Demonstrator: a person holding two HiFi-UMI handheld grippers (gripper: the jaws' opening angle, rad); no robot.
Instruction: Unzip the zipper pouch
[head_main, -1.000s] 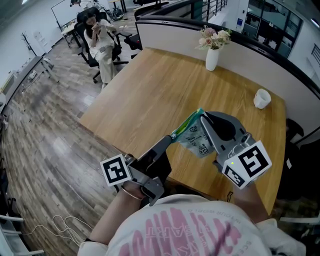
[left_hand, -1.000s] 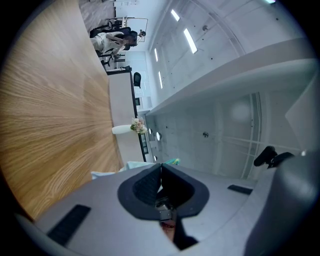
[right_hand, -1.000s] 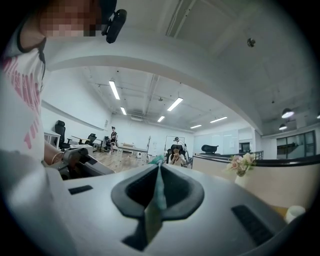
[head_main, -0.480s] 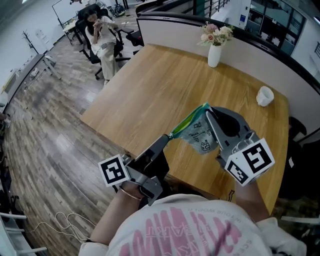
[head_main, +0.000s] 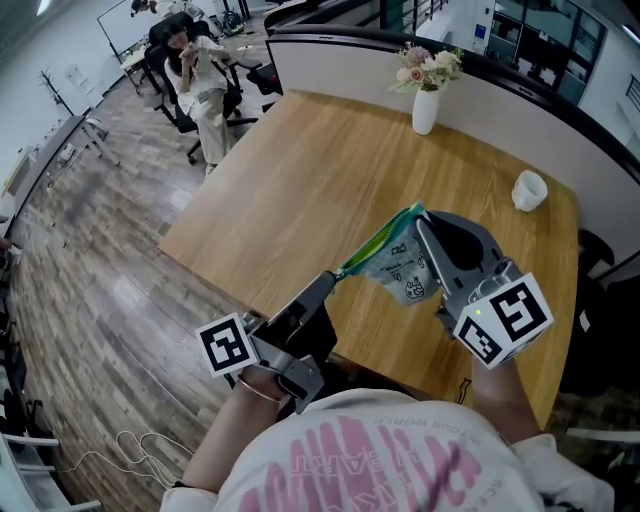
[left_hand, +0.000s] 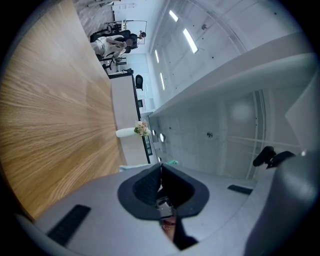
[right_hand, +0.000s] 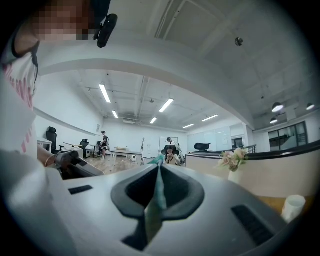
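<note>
You hold the pouch (head_main: 405, 272) in the air over the table's (head_main: 300, 180) near edge. Your right gripper (head_main: 420, 225) is clamped on its green zipper edge, and your left gripper (head_main: 337, 280) is pinched tight on the metal pull (left_hand: 162, 202). The unzipping seems under way. Next, draw the pull leftward while the right holds firm.

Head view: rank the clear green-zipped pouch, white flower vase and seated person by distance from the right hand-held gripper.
1. Clear green-zipped pouch: clamped by the right hand-held gripper.
2. White flower vase: far table edge.
3. Seated person: beyond the table, far left.
</note>
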